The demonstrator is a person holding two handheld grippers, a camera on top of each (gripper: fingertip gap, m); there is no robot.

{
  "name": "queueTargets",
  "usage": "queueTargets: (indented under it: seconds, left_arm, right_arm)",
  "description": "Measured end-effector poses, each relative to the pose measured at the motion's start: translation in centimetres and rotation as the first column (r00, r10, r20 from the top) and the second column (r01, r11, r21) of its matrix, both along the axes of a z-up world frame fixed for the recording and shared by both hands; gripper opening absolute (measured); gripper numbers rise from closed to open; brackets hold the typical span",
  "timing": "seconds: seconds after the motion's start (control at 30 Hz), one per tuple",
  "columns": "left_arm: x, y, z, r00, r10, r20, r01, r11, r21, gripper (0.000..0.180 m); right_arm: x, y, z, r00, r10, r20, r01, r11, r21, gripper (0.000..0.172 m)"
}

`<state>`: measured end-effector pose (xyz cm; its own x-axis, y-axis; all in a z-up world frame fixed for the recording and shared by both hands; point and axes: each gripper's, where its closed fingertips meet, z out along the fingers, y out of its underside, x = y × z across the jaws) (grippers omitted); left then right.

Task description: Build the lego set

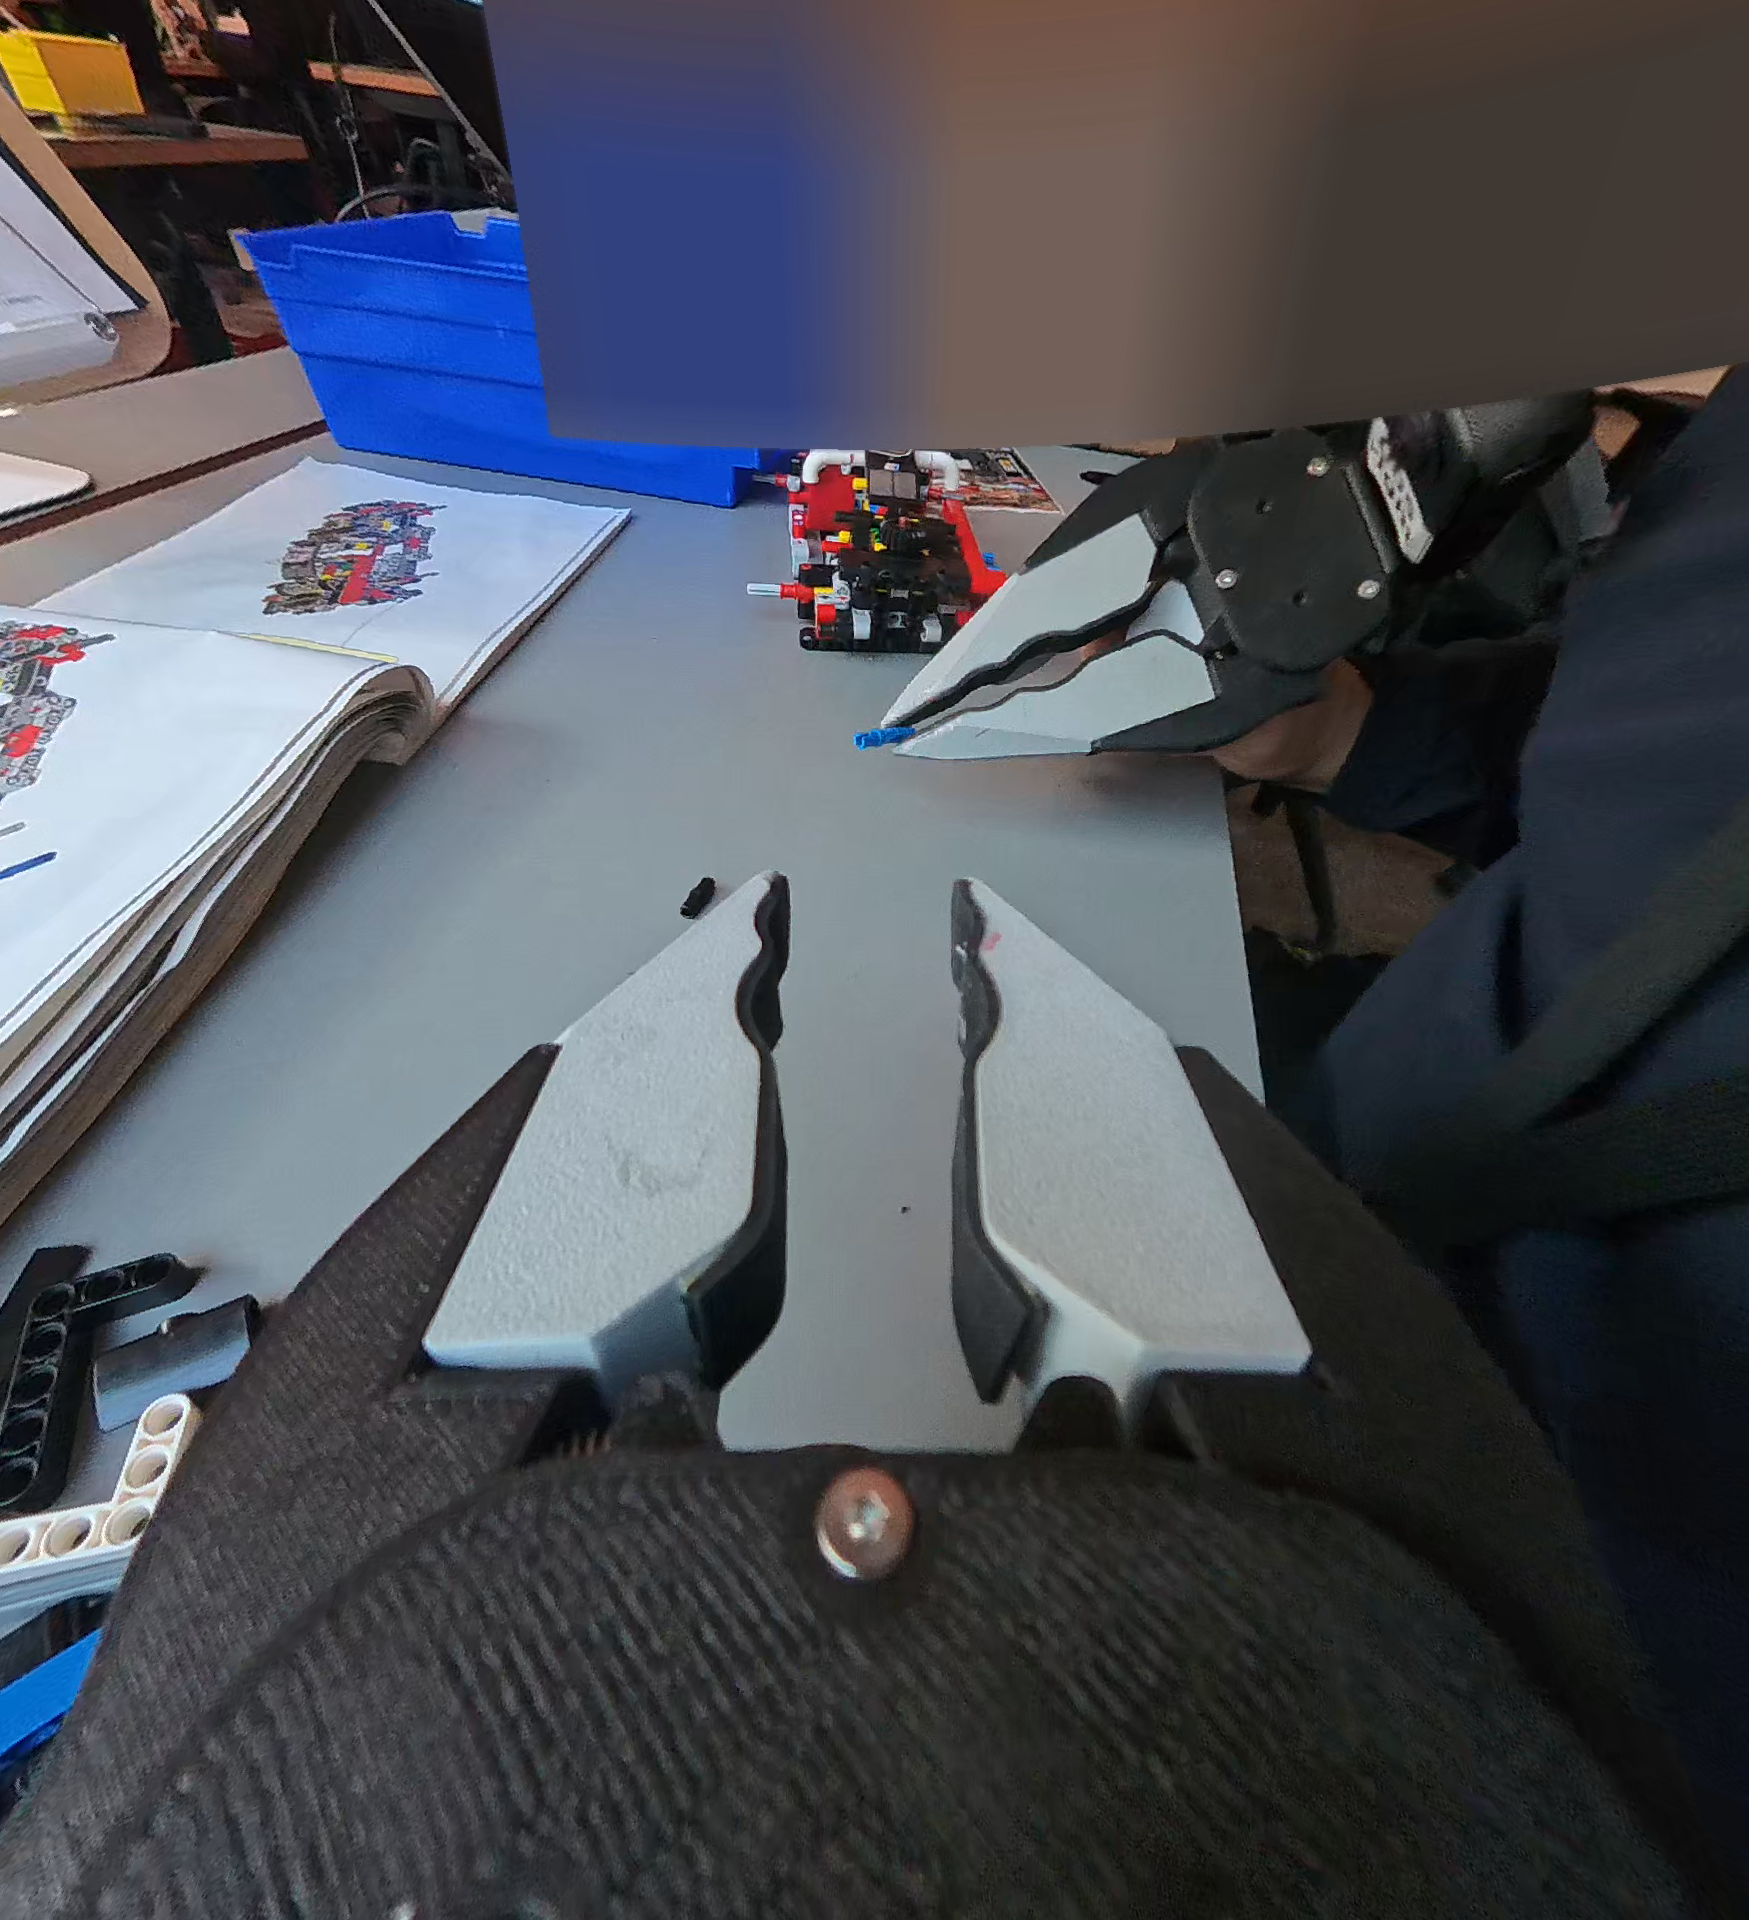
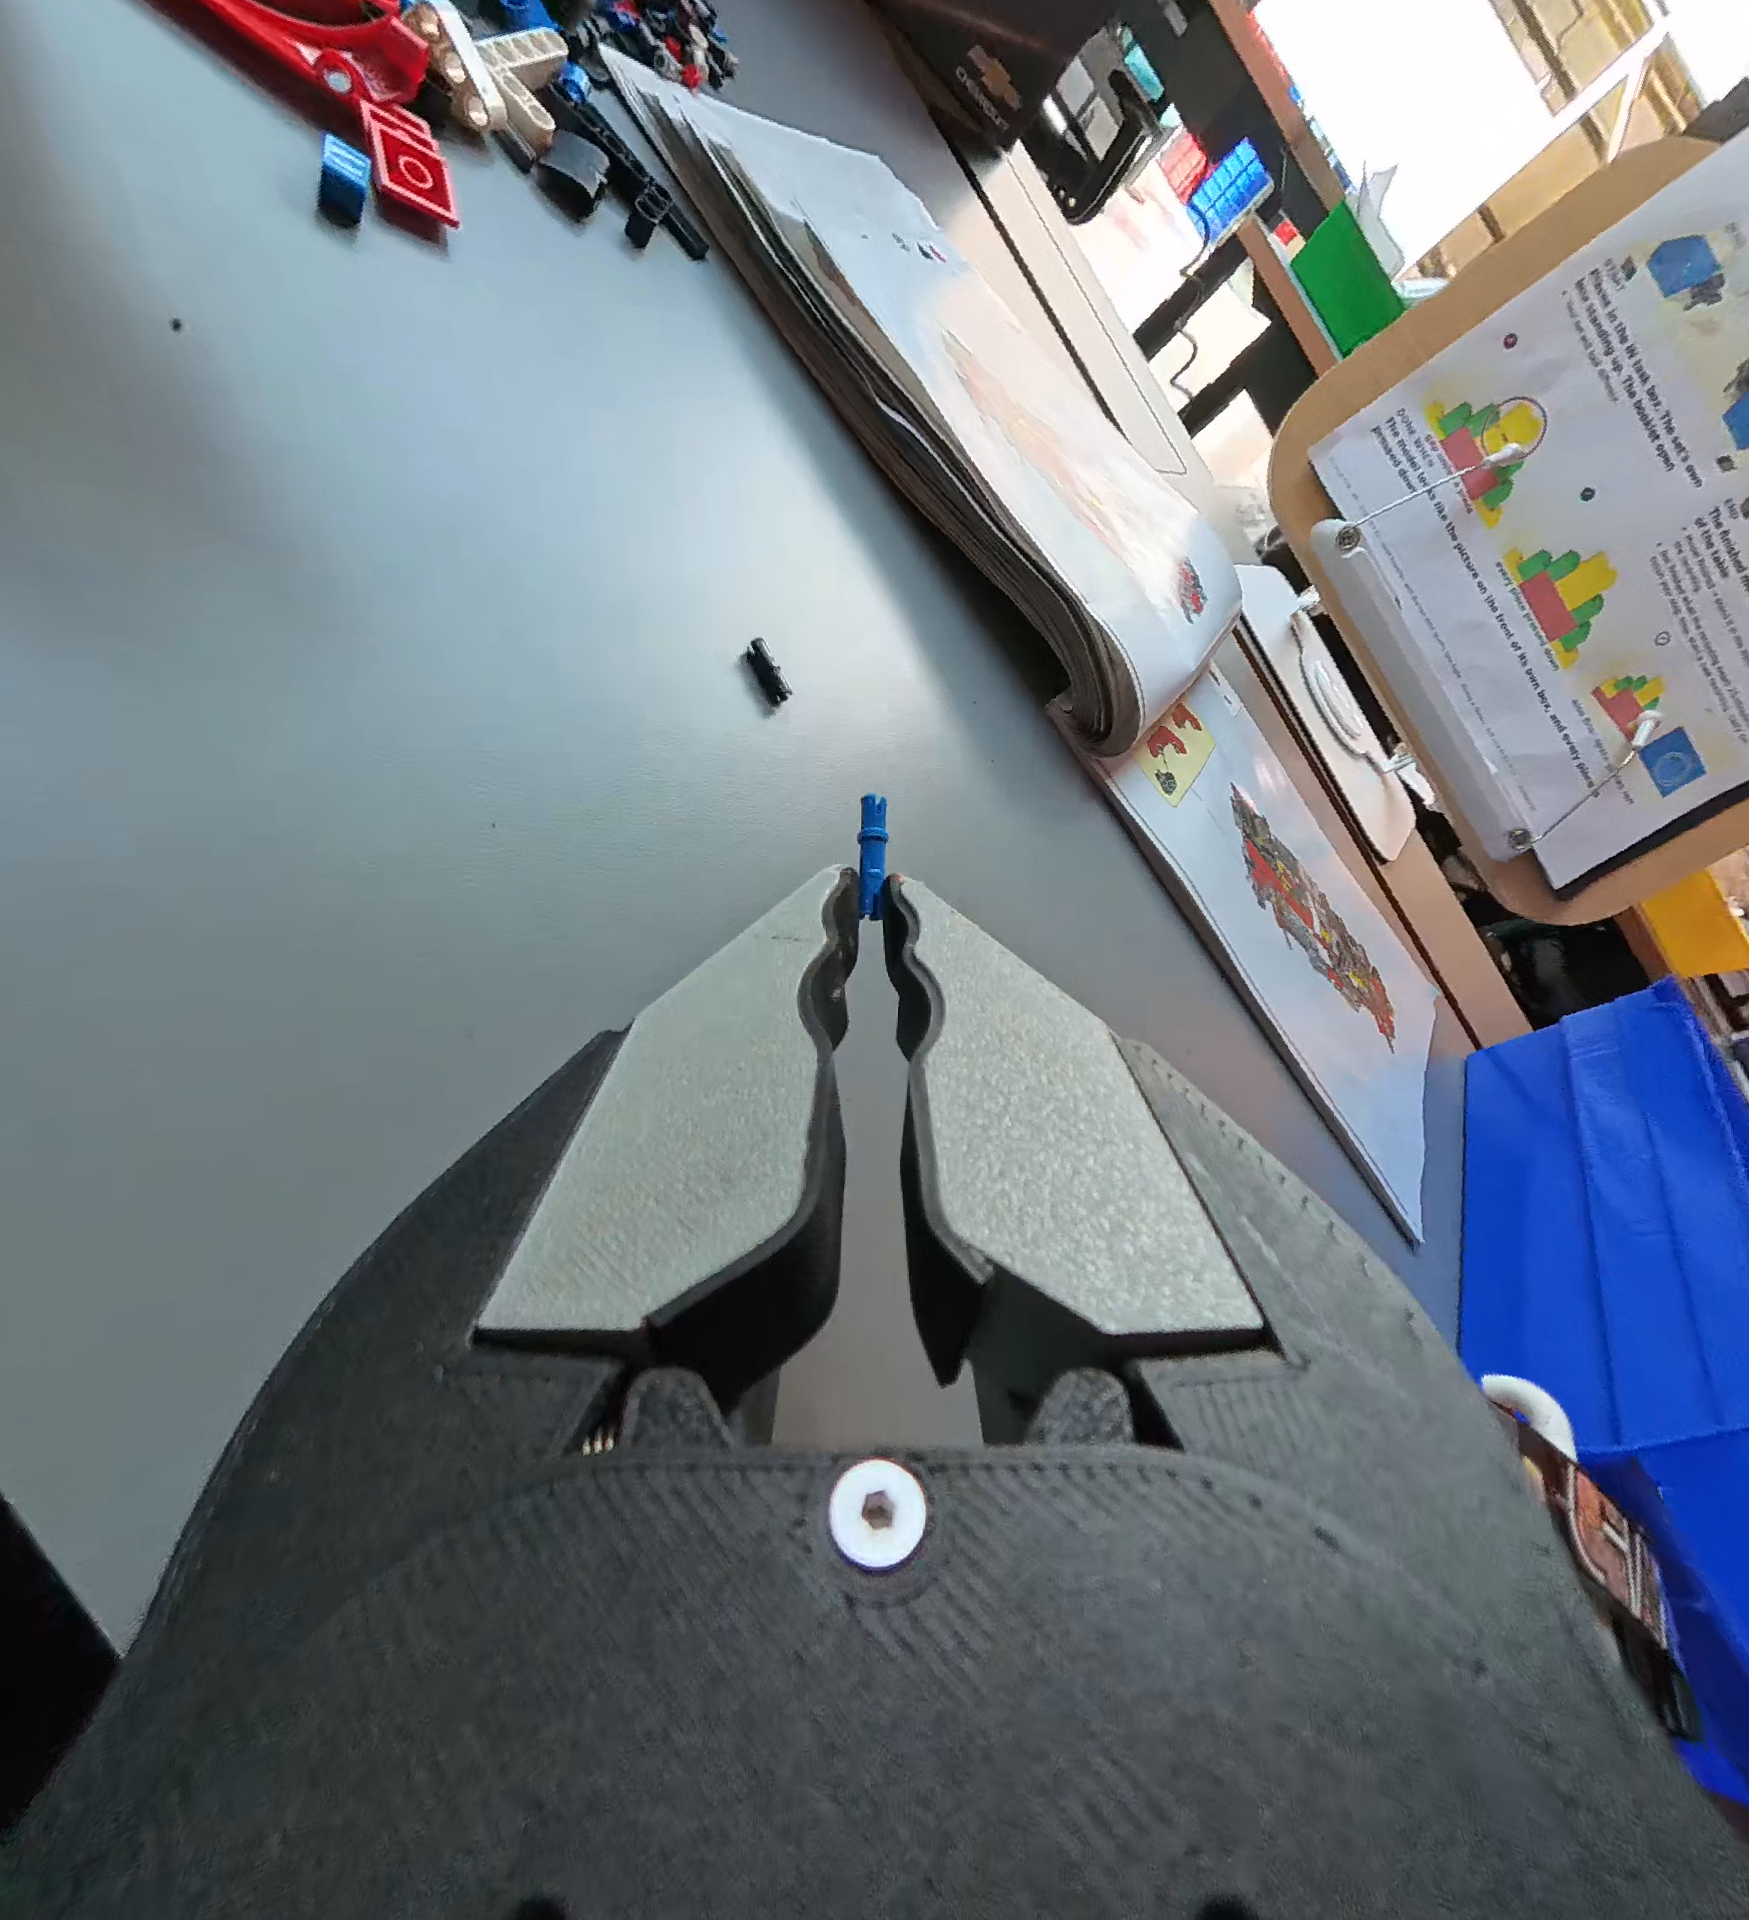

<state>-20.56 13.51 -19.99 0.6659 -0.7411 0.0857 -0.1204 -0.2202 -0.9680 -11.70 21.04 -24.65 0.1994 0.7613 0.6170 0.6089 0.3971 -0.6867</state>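
Grey tabletop (image 1: 641,727) fills my left wrist view: my left gripper (image 1: 870,894) hangs released over bare surface, a small black pin (image 1: 697,897) lying just beside its left fingertip, the table's edge close on the right. From my right wrist view, the right gripper (image 2: 870,888) is clenched on a blue pin (image 2: 872,847), whose long axis runs straight out past the fingertips, with open table ahead and the black pin farther on.
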Motion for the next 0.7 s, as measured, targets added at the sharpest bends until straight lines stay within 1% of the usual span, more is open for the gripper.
queueTargets:
  seconds: [0.23, 0.53, 0.7]
  left_arm:
    - [0.2, -0.3, -0.3, 0.999, 0.011, -0.042, -0.010, 1.000, 0.012, 0.029]
    - [0.5, -0.6, -0.9, 0.995, 0.018, -0.102, -0.016, 1.000, 0.023, 0.028]
    - [0.6, -0.7, -0.9, 0.995, 0.006, -0.096, -0.005, 1.000, 0.011, 0.028]
  right_arm:
    - [-0.2, -0.6, -0.1, 0.999, 0.032, 0.016, -0.033, 0.999, 0.038, 0.002]
    - [-0.6, -1.1, -1.7, 0.990, 0.050, 0.131, -0.062, 0.995, 0.084, 0.002]
    - [-0.6, -1.0, -2.2, 0.987, 0.045, 0.154, -0.057, 0.996, 0.074, 0.002]
